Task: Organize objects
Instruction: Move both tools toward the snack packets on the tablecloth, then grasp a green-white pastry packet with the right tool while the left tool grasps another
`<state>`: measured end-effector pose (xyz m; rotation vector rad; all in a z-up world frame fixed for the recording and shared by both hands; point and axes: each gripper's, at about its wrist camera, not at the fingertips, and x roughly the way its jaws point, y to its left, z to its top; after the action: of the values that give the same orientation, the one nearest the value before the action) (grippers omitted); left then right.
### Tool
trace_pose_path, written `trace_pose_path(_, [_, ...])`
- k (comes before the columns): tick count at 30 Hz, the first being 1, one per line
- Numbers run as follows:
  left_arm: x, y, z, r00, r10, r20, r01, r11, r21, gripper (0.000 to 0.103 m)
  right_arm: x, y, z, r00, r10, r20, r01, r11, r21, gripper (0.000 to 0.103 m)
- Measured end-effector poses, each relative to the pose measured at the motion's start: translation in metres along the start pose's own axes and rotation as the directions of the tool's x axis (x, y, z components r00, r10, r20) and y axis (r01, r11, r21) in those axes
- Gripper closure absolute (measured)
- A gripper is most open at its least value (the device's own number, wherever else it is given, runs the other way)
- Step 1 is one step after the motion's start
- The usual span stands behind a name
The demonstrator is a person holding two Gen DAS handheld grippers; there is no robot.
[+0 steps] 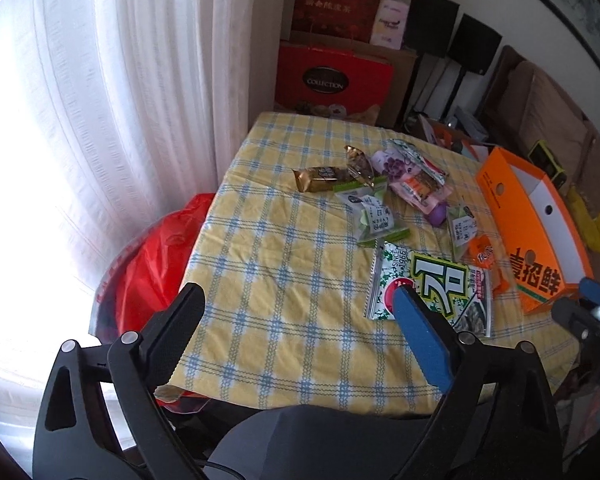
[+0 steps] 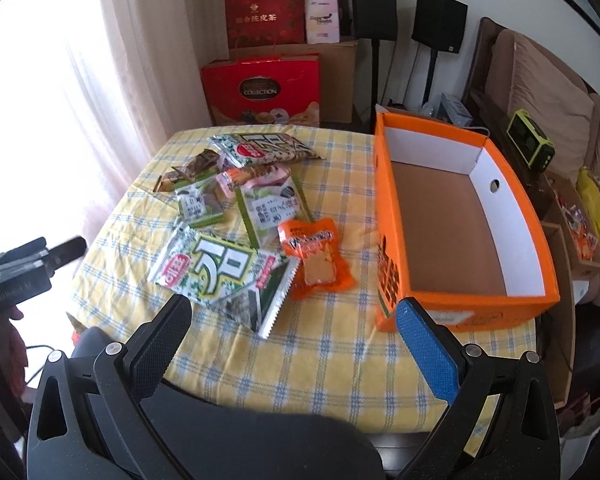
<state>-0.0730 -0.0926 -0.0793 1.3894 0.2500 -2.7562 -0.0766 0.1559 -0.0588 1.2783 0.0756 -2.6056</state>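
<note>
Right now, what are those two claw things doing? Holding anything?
Left gripper: open, holding nothing.
Right gripper: open, holding nothing.

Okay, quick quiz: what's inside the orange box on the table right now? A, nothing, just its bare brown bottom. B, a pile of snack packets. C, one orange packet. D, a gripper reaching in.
A: the right wrist view looks straight into the orange box and shows only its bare brown floor, while the snack packets all lie on the tablecloth beside it.
</note>
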Motion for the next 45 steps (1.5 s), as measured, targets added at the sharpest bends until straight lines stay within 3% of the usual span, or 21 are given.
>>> trace_pose_path(8, [0.017, -0.011, 0.009, 0.991, -0.120, -0.054, 0.122, 0.992, 0.022, 0.008, 0.015, -0.006, 0.054, 0.993, 0.113, -0.019, -0.112, 0.992, 0.051, 0.000])
trace_pose_path(15, [0.047, -0.018, 0.017, 0.954, -0.256, -0.154, 0.257, 0.966, -0.015, 0.008, 0.059, -0.021, 0.099, 0.969, 0.236, -0.074, -0.220, 0.960, 0.173, 0.000])
trace_pose_path(19, [0.055, -0.025, 0.020, 0.956, -0.249, -0.154, 0.255, 0.967, 0.017, 0.008, 0.086, -0.032, 0.113, 0.965, 0.245, -0.094, -0.217, 0.947, 0.236, 0.001])
trace_pose_path(23, [0.065, -0.023, 0.024, 0.944, -0.285, -0.165, 0.284, 0.958, -0.031, 0.008, 0.113, -0.041, 0.120, 0.959, 0.261, -0.114, -0.219, 0.932, 0.289, 0.003])
trace_pose_path(25, [0.070, -0.022, 0.026, 0.940, -0.298, -0.166, 0.294, 0.954, -0.053, 0.008, 0.129, -0.048, 0.120, 0.945, 0.298, -0.131, -0.238, 0.907, 0.348, 0.005])
trace_pose_path(29, [0.077, -0.020, 0.029, 0.940, -0.295, -0.172, 0.287, 0.955, -0.070, 0.008, 0.138, -0.042, 0.129, 0.951, 0.284, -0.121, -0.225, 0.906, 0.359, 0.013])
trace_pose_path(31, [0.078, -0.021, 0.030, 0.941, -0.292, -0.174, 0.285, 0.957, -0.064, 0.008, 0.142, -0.036, 0.133, 0.962, 0.239, -0.134, -0.186, 0.927, 0.325, 0.014])
trace_pose_path(36, [0.077, -0.029, 0.030, 0.937, -0.293, -0.189, 0.299, 0.954, 0.001, 0.008, 0.150, -0.031, 0.135, 0.952, 0.254, -0.173, -0.198, 0.938, 0.286, 0.014])
trace_pose_path(38, [0.077, -0.031, 0.028, 0.941, -0.276, -0.197, 0.287, 0.958, 0.026, 0.008, 0.145, -0.027, 0.132, 0.958, 0.218, -0.187, -0.171, 0.955, 0.242, 0.014])
trace_pose_path(41, [0.083, -0.025, 0.028, 0.939, -0.278, -0.203, 0.285, 0.959, 0.005, 0.008, 0.138, -0.019, 0.123, 0.953, 0.197, -0.229, -0.169, 0.976, 0.135, 0.014])
trace_pose_path(45, [0.089, -0.011, 0.032, 0.940, -0.276, -0.199, 0.271, 0.961, -0.053, 0.008, 0.142, -0.008, 0.106, 0.953, 0.095, -0.289, -0.109, 0.994, -0.031, 0.012])
